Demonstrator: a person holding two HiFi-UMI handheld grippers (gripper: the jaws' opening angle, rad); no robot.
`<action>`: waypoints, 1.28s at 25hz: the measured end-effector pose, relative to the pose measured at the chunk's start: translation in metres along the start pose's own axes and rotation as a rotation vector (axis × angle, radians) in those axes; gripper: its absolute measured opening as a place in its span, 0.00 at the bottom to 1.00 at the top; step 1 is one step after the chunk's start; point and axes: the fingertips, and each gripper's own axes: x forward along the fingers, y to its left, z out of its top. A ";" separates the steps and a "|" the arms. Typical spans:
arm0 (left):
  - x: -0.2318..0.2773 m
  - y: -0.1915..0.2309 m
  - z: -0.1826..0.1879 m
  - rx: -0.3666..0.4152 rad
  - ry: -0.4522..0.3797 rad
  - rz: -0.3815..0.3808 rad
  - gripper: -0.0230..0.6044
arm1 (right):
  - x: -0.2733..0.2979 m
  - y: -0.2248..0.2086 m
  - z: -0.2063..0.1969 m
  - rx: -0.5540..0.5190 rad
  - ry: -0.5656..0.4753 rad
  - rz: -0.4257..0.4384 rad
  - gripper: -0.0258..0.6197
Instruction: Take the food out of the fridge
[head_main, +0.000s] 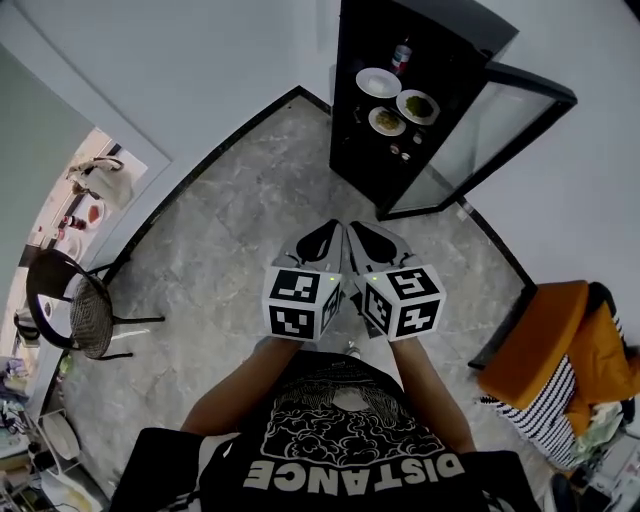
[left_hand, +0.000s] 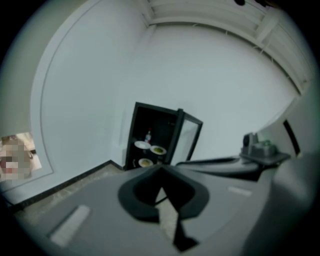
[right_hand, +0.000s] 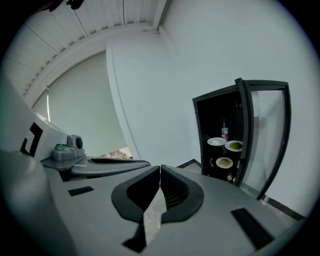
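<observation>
Food plates (head_main: 417, 105) lie well beyond left gripper (head_main: 331, 234) — right gripper (head_main: 362, 233) too.

Plates (head_main: 378, 82) inside fridge (head_main: 346, 120) (bottle (head_main: 401, 55) seemingly behind)

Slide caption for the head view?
Left gripper and right gripper, shut and empty, face an open fridge holding plates.

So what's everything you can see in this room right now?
Fridge: one, black, against far wall, glass door swung open.
Plates: three, white, inside fridge; one bare, one with green food, one with yellowish food.
Bottle: one, red-topped, behind the plates.
Chair: one, black, left side.
Cloth: one, orange, right side, over striped fabric.
Floor: grey stone.
Left gripper: grey, shut, empty.
Right gripper: grey, shut, empty, beside the left.
Forearms: two, behind the grippers.
</observation>
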 end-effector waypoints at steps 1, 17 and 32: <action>0.003 0.007 0.004 0.002 0.002 -0.006 0.04 | 0.007 0.000 0.004 0.002 0.000 -0.006 0.04; 0.038 0.105 0.055 0.028 -0.012 -0.105 0.04 | 0.105 0.015 0.058 0.027 -0.016 -0.106 0.04; 0.052 0.169 0.062 0.006 -0.008 -0.052 0.04 | 0.166 0.026 0.071 0.014 0.003 -0.064 0.04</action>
